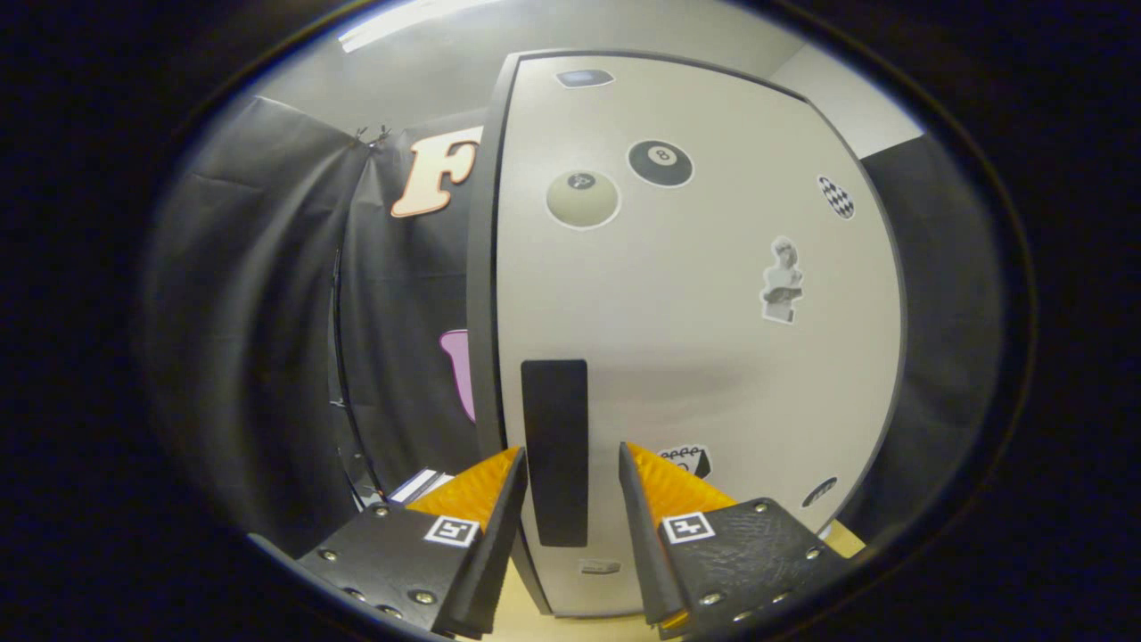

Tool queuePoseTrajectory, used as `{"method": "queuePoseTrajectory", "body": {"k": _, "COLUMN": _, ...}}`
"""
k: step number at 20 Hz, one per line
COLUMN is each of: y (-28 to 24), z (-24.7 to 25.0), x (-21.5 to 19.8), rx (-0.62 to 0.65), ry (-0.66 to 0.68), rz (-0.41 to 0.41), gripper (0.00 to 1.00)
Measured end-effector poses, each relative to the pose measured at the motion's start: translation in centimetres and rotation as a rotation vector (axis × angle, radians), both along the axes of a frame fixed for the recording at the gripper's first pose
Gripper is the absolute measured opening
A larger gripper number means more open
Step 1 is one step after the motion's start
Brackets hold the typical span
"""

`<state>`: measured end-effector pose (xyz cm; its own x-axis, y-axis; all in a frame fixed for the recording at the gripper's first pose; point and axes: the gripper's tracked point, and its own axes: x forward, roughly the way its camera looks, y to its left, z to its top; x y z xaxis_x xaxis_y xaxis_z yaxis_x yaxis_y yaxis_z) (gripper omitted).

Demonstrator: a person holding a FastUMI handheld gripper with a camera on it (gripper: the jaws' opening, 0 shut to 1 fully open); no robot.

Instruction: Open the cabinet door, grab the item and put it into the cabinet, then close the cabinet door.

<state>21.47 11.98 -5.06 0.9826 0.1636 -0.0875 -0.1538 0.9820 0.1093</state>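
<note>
A white cabinet door [695, 357] with several stickers stands close in front of me and looks shut. Its black vertical handle [554, 401] runs along the door's left side. My gripper [570, 448] is open and straddles the lower half of the handle. The left finger lies right at the handle's edge, while a gap separates the right finger from it. A small white thing with a dark stripe [419, 486] peeks out behind the left finger, mostly hidden; I cannot tell what it is.
The cabinet rests on a light wooden surface [535, 615] that shows below the fingers. Black cloth walls [267, 312] hang to the left and right of the cabinet. The door's dark left edge [481, 267] faces the cloth.
</note>
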Motion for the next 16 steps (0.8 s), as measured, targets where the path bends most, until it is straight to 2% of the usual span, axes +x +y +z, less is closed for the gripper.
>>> {"method": "queuePoseTrajectory", "body": {"k": 2, "y": 0.4, "z": 0.2, "x": 0.4, "rx": 0.002, "ry": -0.013, "rz": -0.009, "gripper": 0.37}}
{"method": "queuePoseTrajectory", "body": {"k": 5, "y": 0.7, "z": -0.2, "x": -0.1, "rx": 0.0, "ry": 0.007, "rz": -0.03, "gripper": 0.35}}
{"method": "queuePoseTrajectory", "body": {"k": 6, "y": 0.7, "z": 0.0, "x": 0.1, "rx": 0.014, "ry": -0.001, "rz": -0.041, "gripper": 0.29}}
{"method": "queuePoseTrajectory", "body": {"k": 8, "y": 0.5, "z": -0.1, "x": 0.3, "rx": 0.013, "ry": 0.004, "rz": -0.055, "gripper": 0.29}}
{"method": "queuePoseTrajectory", "body": {"k": 12, "y": 0.5, "z": -0.4, "x": 0.1, "rx": 0.028, "ry": 0.022, "rz": -0.05, "gripper": 0.29}}
{"method": "queuePoseTrajectory", "body": {"k": 13, "y": 0.5, "z": -0.2, "x": -0.1, "rx": 0.027, "ry": 0.017, "rz": -0.049, "gripper": 0.21}}
{"method": "queuePoseTrajectory", "body": {"k": 16, "y": 0.3, "z": -0.3, "x": -0.3, "rx": 0.027, "ry": 0.024, "rz": -0.042, "gripper": 0.21}}
